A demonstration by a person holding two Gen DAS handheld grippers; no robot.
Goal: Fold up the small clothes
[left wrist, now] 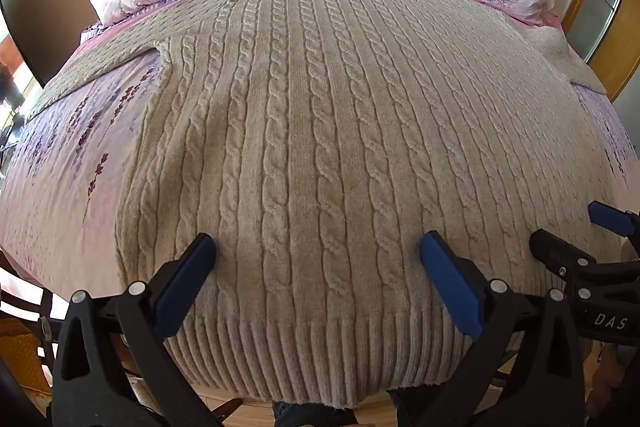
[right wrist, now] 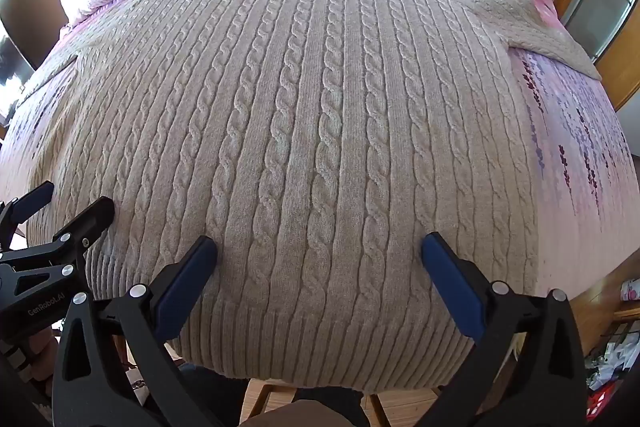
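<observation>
Folding has not begun: the sweater (left wrist: 304, 131) lies flat on the bed (left wrist: 60, 187), collar at 12 o'clock. Left gripper (left wrist: 318, 253) and right gripper (right wrist: 319, 254) hover over the hem, fingers spread, grasping nothing.

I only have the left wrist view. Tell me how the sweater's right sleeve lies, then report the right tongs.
Observer: The right sleeve lies spread outward over the bedsheet, not folded onto the sweater body.
Operator: Now the right tongs.
Observer: The right tongs stand wide open over the lower sweater, nothing pinched.
Operator: Report the sweater's right side edge.
Observer: It lies flat on the bedsheet, outside the tongs' right finger.
</observation>
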